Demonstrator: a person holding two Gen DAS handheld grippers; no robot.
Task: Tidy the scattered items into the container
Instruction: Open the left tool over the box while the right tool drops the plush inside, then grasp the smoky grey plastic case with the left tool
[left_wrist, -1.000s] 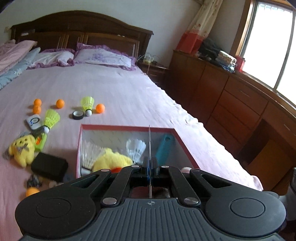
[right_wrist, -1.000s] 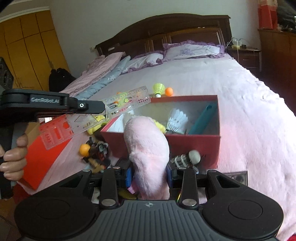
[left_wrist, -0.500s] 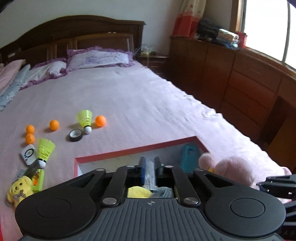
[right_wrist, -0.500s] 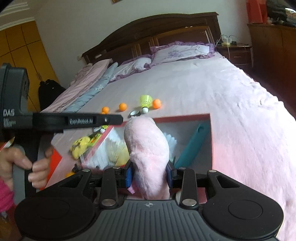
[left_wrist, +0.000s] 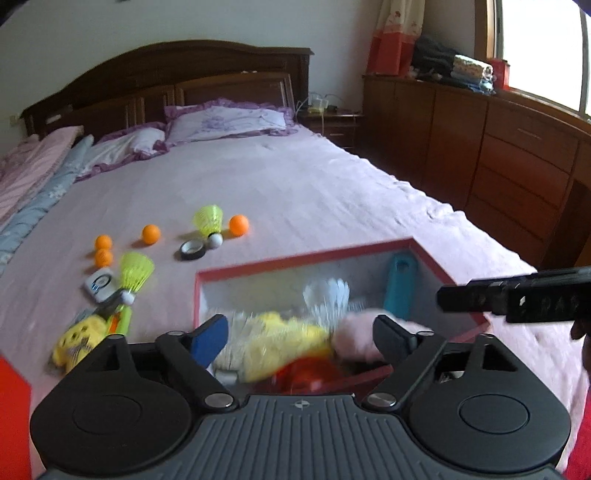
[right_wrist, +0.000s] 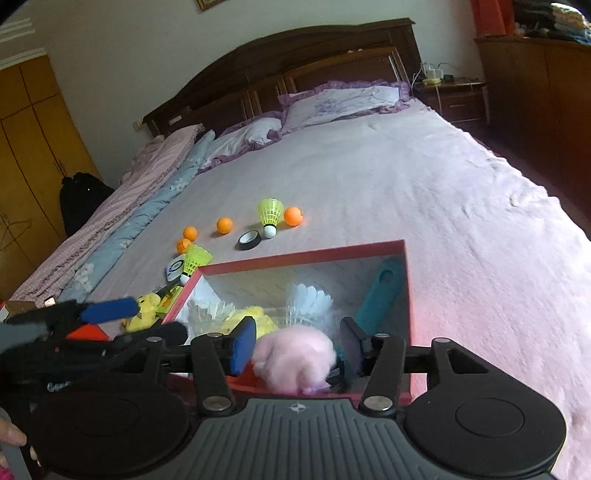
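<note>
The red box (left_wrist: 306, 254) sits on the bed just ahead of both grippers. In it lie a yellow plush (left_wrist: 280, 332), a white shuttlecock (left_wrist: 327, 295), a teal tool (left_wrist: 399, 291) and a pink plush (left_wrist: 358, 332). My left gripper (left_wrist: 299, 338) hangs open over the box's near left part, holding nothing. My right gripper (right_wrist: 295, 345) is open over the near edge of the red box (right_wrist: 306, 258), and the pink plush (right_wrist: 295, 356) sits loose between its spread fingers. The left gripper (right_wrist: 107, 310) shows at the left of the right wrist view.
On the bed left of and beyond the box lie several orange balls (left_wrist: 238, 224), two yellow-green shuttlecocks (left_wrist: 208, 219), a black tape roll (left_wrist: 192, 250), a white round device (left_wrist: 99, 286) and a small yellow plush (left_wrist: 77, 341). Wooden cabinets (left_wrist: 498, 147) line the right side.
My left gripper opened and no longer holds the clear ruler. My right gripper moved over the box and opened, letting go of the pink plush.
</note>
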